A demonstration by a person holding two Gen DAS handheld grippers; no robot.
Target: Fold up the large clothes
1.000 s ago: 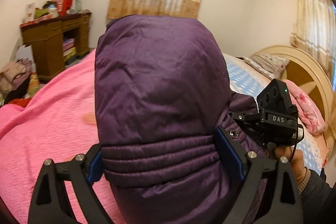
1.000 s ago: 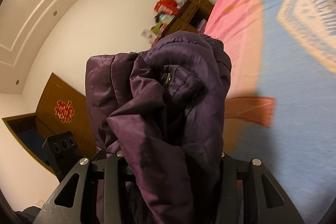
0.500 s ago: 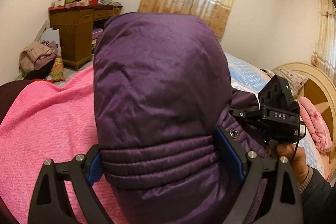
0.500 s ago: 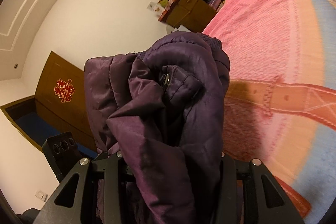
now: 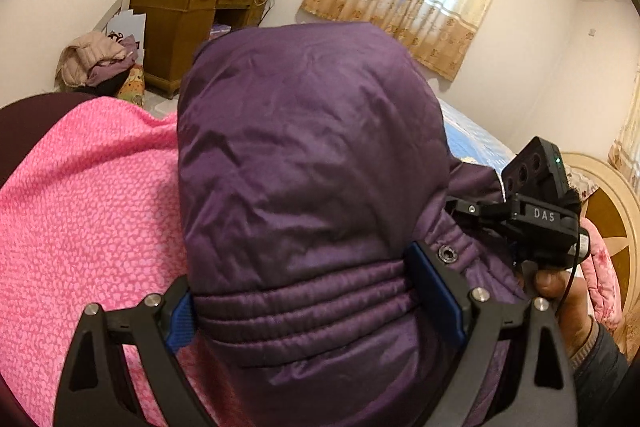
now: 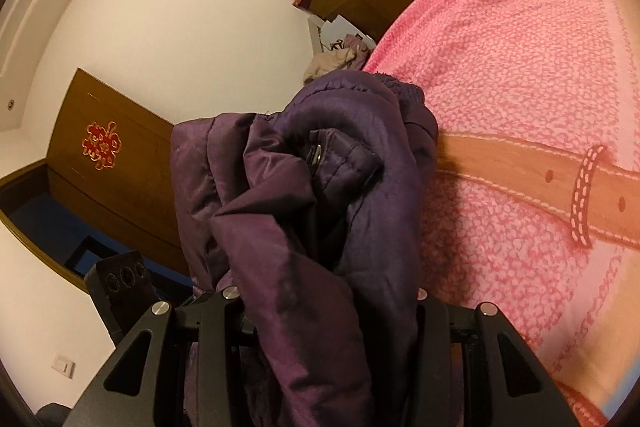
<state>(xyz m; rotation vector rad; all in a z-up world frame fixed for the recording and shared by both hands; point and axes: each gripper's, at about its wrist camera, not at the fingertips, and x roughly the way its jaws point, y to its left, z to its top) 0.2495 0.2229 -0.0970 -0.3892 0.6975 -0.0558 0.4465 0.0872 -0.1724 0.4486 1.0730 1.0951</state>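
Clamping the purple jacket, left gripper and right gripper pinch it.

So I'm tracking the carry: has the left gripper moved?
Yes. The left gripper, shut on the jacket, has swung left: the desk slid from the left edge towards centre.

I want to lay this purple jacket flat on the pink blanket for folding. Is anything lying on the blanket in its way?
Nothing visible does. The purple jacket is clamped in both the left hand-held gripper and the right hand-held gripper, and the pink blanket beyond it looks bare. The part directly under the jacket is hidden.
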